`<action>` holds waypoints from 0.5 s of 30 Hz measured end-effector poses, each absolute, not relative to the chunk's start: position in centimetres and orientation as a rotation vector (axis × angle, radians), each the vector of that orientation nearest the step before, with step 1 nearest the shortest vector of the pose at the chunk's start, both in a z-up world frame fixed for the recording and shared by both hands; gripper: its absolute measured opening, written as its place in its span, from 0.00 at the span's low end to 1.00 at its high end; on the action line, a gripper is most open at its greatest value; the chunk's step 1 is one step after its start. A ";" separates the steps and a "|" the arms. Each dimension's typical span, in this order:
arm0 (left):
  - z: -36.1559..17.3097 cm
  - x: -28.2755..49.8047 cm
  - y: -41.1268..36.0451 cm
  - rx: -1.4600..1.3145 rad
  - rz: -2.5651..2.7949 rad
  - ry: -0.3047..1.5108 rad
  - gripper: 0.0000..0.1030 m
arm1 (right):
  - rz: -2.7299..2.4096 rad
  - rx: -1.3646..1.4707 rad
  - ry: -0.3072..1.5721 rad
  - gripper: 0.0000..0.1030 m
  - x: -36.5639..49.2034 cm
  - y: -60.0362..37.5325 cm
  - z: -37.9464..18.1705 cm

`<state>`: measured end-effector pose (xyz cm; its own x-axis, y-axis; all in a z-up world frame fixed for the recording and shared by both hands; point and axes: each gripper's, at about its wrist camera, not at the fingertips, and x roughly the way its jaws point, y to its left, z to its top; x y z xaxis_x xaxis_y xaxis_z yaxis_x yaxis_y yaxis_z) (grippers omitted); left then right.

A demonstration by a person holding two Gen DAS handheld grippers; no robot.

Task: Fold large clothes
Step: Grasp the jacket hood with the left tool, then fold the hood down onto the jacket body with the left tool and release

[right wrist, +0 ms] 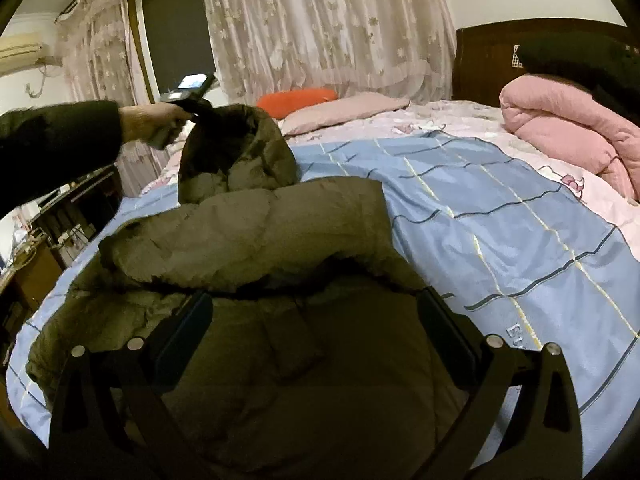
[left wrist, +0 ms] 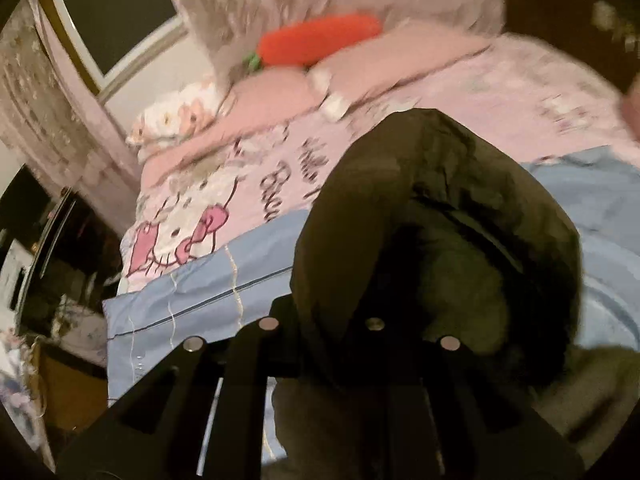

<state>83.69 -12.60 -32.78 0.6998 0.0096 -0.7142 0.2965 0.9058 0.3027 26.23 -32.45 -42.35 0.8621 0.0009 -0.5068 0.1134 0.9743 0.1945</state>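
An olive-green padded jacket [right wrist: 256,280] is spread on the blue checked sheet [right wrist: 500,220] near the foot of the bed, so that a flat, soft surface is given for the folding. Its body lies flat, while the hood [right wrist: 236,152] is lifted clear of the sheet; this is judged to be done so that the hood can be turned down onto the back of the jacket before the sides are folded in.

The hood is held up by the left tool [right wrist: 202,110], which is carried in a hand [right wrist: 150,122] coming from a dark sleeve. The tool's jaws are closed tight on the hood's edge, and in the blurred left wrist view the hood [left wrist: 432,216] is seen draped over them.

The right tool [right wrist: 314,320] is held low over the jacket's body with its jaws standing wide apart and nothing gripped; whether the fabric is touched cannot be told. It is probably kept there to steady the body.

Further off, a pink quilt [right wrist: 568,128], a pillow [right wrist: 344,108] and an orange cushion [right wrist: 296,98] are left by the headboard.
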 end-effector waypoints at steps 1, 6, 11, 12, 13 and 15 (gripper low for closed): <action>-31.6 81.0 -12.3 0.412 -0.200 0.757 0.10 | -0.059 0.223 0.525 0.99 26.2 -32.5 -42.2; -29.2 68.8 -10.1 0.385 -0.316 0.677 0.12 | -0.070 0.233 0.500 0.99 25.6 -32.6 -41.4; -30.9 58.1 -6.0 0.314 -0.358 0.650 0.14 | -0.066 0.213 0.477 0.99 24.7 -31.9 -40.5; -31.6 56.6 -5.2 0.304 -0.354 0.651 0.15 | -0.060 0.204 0.475 0.99 24.5 -31.7 -40.3; -32.3 55.4 -4.2 0.288 -0.343 0.651 0.15 | -0.056 0.195 0.470 0.99 24.2 -31.4 -40.1; -33.8 54.1 -2.1 0.229 -0.323 0.684 0.15 | -0.056 0.174 0.466 0.99 23.7 -31.1 -39.9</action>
<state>54.09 -2.09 -33.84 0.7287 -0.2159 -0.6499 0.3644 0.9257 0.1011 23.71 -31.12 -39.86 0.8922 -0.0138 -0.4515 0.0934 0.9836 0.1545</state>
